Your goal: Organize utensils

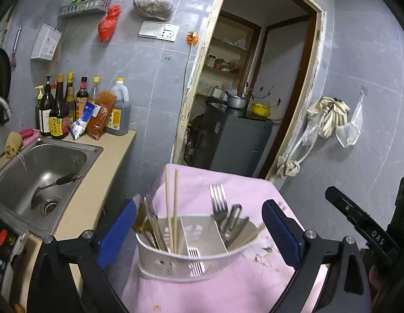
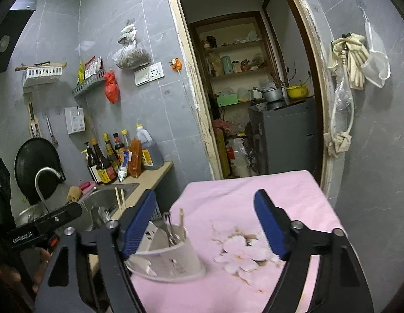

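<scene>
Angling both my tools slightly downward over the utensil caddy (image 1: 176, 258). My left gripper (image 1: 199, 234) stands wide open, pads flanking the caddy, touching nothing. My right gripper (image 2: 207, 224) — also open, empty — sits right of the caddy. It rests on the pink cloth (image 1: 254, 281), near the cloth's left edge, holding forks (image 1: 219, 200) and chopsticks (image 1: 172, 208).

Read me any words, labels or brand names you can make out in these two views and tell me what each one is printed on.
"DAS" – on the black body of the right gripper, seen from the left wrist view.
"GenRobot.AI" – on the black body of the left gripper, seen from the right wrist view.
Labels on the sauce bottles by the sink: printed characters, too small and blurred to read.
White wall box: print too faint to read.
</scene>
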A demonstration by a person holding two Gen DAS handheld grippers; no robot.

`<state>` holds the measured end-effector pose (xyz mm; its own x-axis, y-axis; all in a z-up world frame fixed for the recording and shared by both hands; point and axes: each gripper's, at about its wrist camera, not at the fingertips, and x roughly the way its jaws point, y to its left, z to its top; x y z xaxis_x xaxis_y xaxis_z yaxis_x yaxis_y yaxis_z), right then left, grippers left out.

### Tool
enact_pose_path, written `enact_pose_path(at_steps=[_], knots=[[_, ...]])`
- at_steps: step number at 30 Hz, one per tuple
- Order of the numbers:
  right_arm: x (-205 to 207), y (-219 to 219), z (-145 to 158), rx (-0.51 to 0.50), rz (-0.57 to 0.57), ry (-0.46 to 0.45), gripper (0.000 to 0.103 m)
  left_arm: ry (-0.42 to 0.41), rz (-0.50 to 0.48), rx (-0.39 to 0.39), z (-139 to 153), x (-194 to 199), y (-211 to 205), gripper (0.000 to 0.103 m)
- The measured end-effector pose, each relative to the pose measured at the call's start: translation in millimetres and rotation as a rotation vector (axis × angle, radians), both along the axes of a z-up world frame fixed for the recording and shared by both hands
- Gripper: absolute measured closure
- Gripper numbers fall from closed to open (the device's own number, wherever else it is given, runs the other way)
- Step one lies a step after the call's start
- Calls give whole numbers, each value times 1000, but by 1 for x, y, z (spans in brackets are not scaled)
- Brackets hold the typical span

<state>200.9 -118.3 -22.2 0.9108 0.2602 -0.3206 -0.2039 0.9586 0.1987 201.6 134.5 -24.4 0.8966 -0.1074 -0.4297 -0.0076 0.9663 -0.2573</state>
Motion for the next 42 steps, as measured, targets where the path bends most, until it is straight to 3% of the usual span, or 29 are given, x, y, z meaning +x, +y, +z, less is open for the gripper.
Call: enact_pose_path(at_steps=[12, 28, 42], knots=[[-69, -45, 7, -61, -30, 41, 3, 12, 51, 28, 3, -59, -30, 3], [-140, -85, 10, -101, -33, 61, 2, 47, 70, 81, -1, -132, -62, 3], [-151, -95, 12, -105, -31, 60, 2, 37, 71, 96, 2, -150, -72, 3]])
